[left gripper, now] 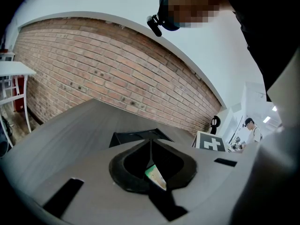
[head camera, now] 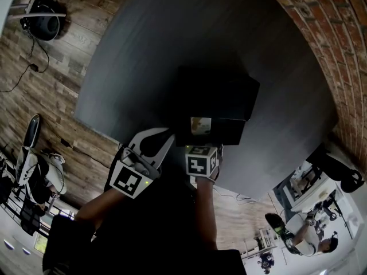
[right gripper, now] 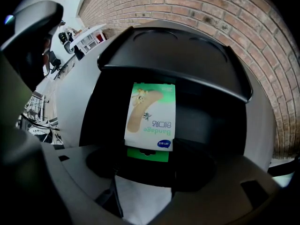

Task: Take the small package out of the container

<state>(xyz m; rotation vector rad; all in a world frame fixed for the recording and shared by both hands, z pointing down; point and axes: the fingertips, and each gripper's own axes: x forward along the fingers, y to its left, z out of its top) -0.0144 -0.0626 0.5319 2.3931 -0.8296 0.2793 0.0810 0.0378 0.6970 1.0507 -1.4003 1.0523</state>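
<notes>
The right gripper (right gripper: 149,158) has its jaws clamped on the small package (right gripper: 151,118) at the near edge of the black container (head camera: 223,96), while the left gripper's (left gripper: 151,149) jaws are together.

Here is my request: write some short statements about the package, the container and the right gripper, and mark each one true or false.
1. The right gripper is shut on one end of the small package. True.
2. The package is printed in red. False: it is green and white.
3. The container is black. True.
4. The container stands on the wooden floor. False: it stands on the dark table.
</notes>
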